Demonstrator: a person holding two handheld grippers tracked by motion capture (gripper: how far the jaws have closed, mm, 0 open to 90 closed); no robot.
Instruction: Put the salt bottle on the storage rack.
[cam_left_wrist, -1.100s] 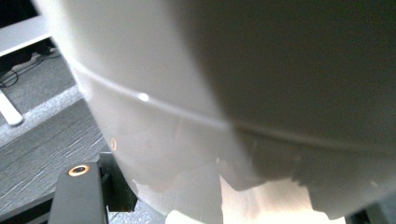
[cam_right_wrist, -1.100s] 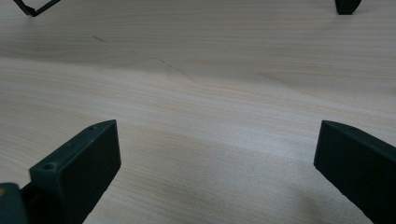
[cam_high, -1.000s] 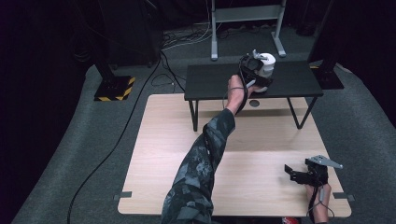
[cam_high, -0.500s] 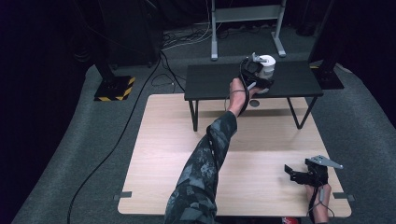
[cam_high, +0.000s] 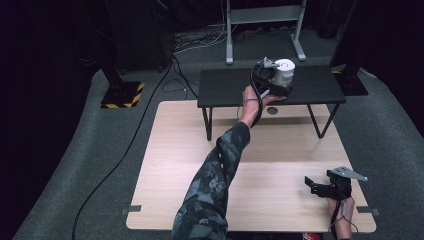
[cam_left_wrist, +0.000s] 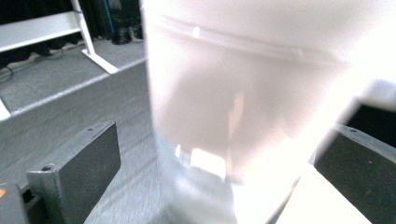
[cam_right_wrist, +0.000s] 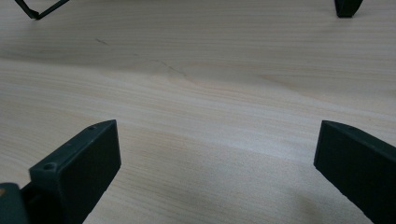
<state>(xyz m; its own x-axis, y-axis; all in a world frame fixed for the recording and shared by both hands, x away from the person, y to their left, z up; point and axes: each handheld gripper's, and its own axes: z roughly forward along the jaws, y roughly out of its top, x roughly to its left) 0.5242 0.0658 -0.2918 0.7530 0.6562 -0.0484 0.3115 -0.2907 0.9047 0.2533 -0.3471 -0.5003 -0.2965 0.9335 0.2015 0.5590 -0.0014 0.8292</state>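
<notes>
White cylindrical plastic container (cam_high: 285, 73): stood upright on the low black bench (cam_high: 225, 87), toward its right end; no legible label. Left gripper (cam_left_wrist: 212, 172): jaws just opened wide, container between, pads clear. Right gripper (cam_right_wrist: 215, 172): jaws wide, nothing between them, near the light wooden table's (cam_high: 170, 165) right front corner.

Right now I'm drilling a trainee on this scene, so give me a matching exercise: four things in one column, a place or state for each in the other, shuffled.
Things:
1. white cup
2. left hand-held gripper
3. right hand-held gripper
4. black side table

Places or states:
A. rests low over the wooden table, jaws open on nothing
B. stands at the far edge of the wooden table
C. stands on the black side table
D. jaws have just been opening, the cup between them

Pairs: 1-C, 2-D, 3-A, 4-B
</notes>
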